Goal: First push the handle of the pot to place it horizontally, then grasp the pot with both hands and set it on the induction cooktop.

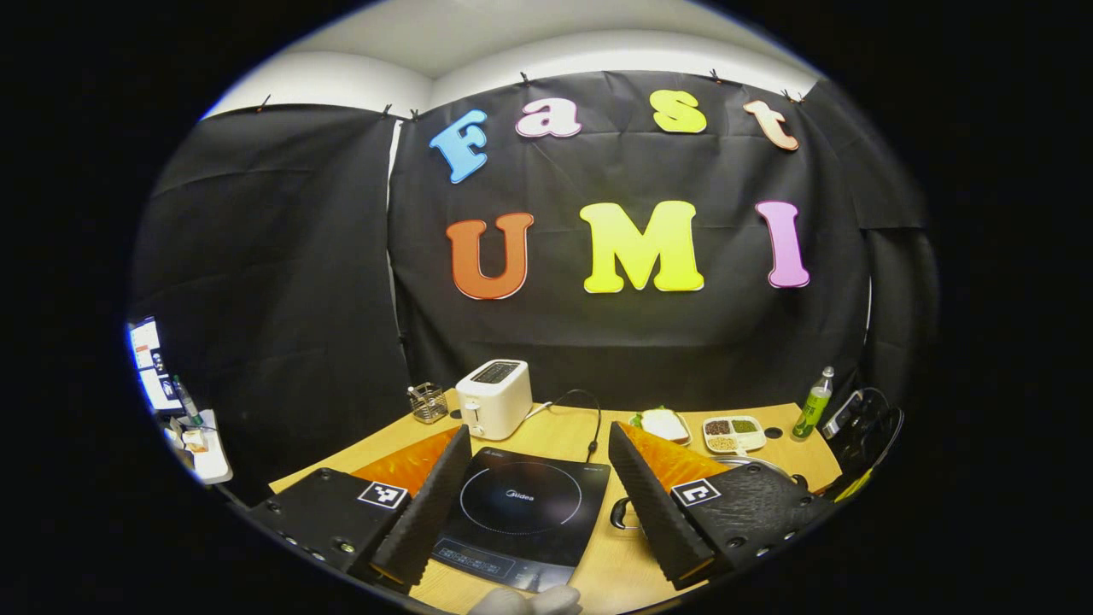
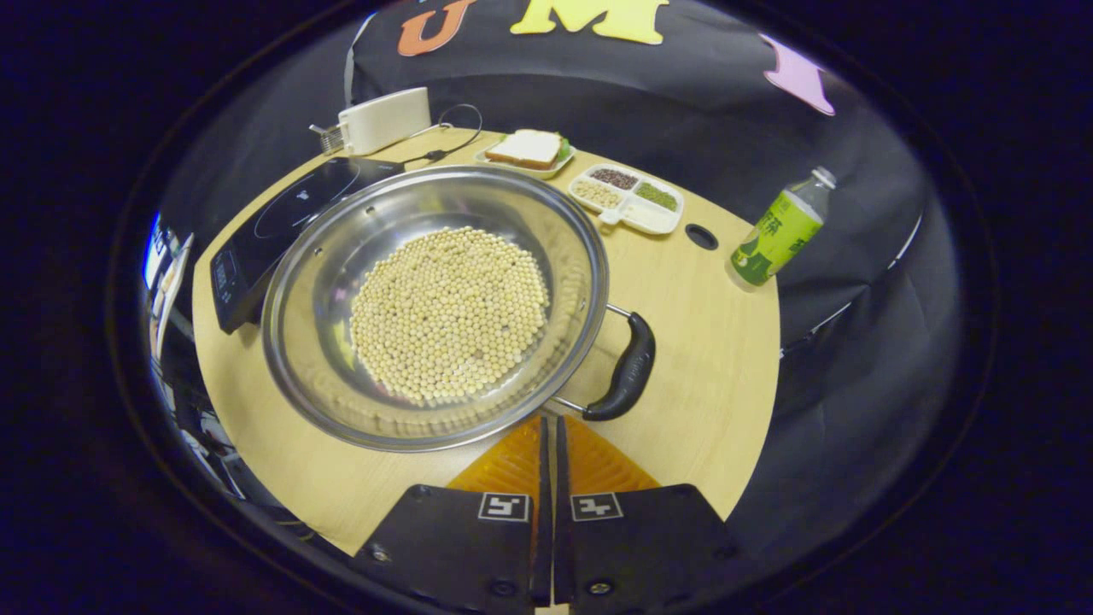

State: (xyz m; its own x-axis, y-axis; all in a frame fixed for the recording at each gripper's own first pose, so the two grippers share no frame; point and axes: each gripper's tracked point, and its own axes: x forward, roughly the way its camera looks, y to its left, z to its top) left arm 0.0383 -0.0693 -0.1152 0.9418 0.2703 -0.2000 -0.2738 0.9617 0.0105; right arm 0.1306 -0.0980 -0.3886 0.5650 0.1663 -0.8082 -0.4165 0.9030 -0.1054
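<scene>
A steel pot (image 2: 341,256) holding pale soybeans (image 2: 448,312) stands on the wooden table in the right gripper view. Its black handle (image 2: 629,367) sticks out at the lower right of the rim. My right gripper (image 2: 547,420) is shut, with nothing between its fingers, and its tips lie at the pot's near rim just left of the handle. The black induction cooktop (image 2: 273,222) sits beside the pot, on its far left. In the left gripper view my left gripper (image 1: 539,429) stands open over the cooktop (image 1: 521,504). The pot's other handle (image 1: 621,512) and rim (image 1: 751,462) peek out behind the right finger.
At the back stand a white toaster (image 1: 493,397), a wire utensil holder (image 1: 427,401), a sandwich on a plate (image 2: 529,147), a divided tray of grains (image 2: 628,198) and a green bottle (image 2: 781,226). A dark cable (image 1: 589,418) runs from the toaster toward the cooktop. A gloved hand (image 1: 529,602) shows at the bottom.
</scene>
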